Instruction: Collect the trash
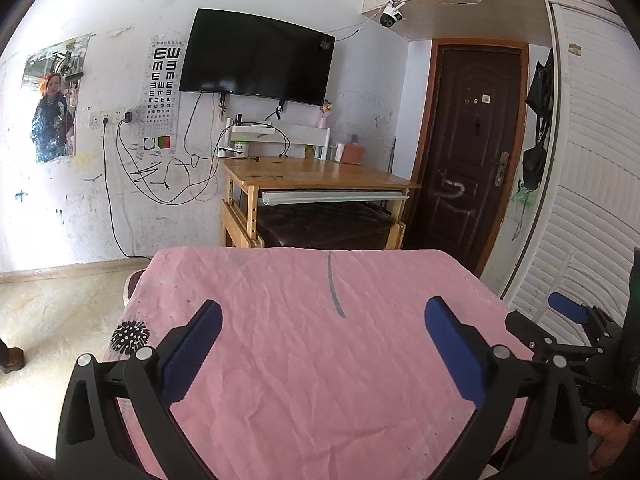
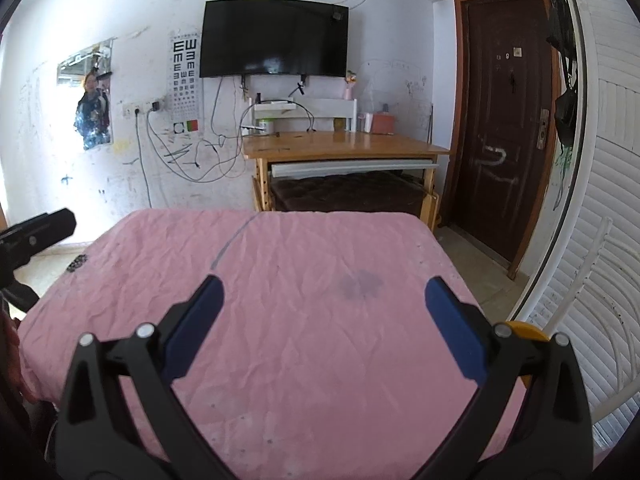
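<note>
A table under a wrinkled pink cloth (image 1: 304,340) (image 2: 304,300) fills the foreground of both views; no trash shows on it. My left gripper (image 1: 324,332) hovers over the near part of the cloth, open, with nothing between its blue pads. My right gripper (image 2: 324,312) hangs open over the cloth as well, empty. The right gripper also shows at the right edge of the left wrist view (image 1: 568,320), and the left gripper's finger (image 2: 40,228) shows at the left edge of the right wrist view. A yellow round object (image 2: 524,330) peeks out behind the right finger.
A wooden desk (image 1: 320,176) with a dark cushioned bench (image 1: 324,224) beneath stands against the far wall under a black TV (image 1: 256,56). A dark brown door (image 1: 472,152) is at the right, beside white louvred panels (image 2: 608,200). Cables (image 1: 168,176) hang down the wall.
</note>
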